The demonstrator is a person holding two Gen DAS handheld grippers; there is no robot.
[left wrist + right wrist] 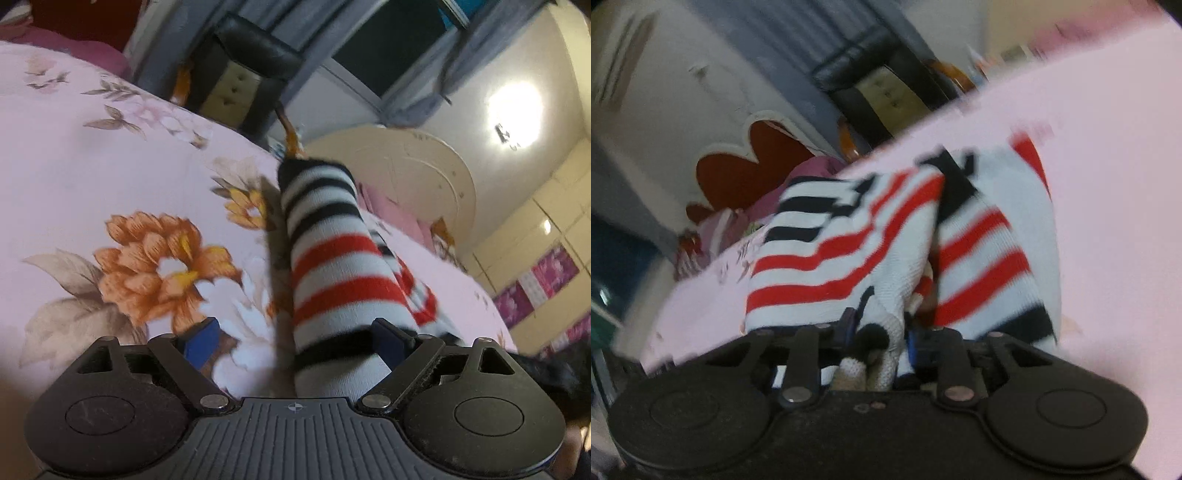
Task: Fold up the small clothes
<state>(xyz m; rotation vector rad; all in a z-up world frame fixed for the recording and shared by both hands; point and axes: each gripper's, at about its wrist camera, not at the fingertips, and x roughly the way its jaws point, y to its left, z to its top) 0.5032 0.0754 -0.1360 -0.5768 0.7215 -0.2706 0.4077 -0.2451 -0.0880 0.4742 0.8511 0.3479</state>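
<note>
A small striped knit garment [332,266], white with red and black bands, lies on the pink floral bedsheet [110,166]. In the left wrist view one rolled part of it runs forward between my left gripper's [295,338] blue-padded fingers [201,341], which stand wide apart around it. In the right wrist view the garment [849,251] is bunched and lifted in front of my right gripper [881,332], whose fingers are close together with a fold of the knit pinched between them.
A black padded chair [247,70] stands beyond the bed's far edge, with grey curtains and a window behind. A cream headboard [406,170] and pink bedding are at the right. A red flower-shaped decoration [746,173] is on the wall.
</note>
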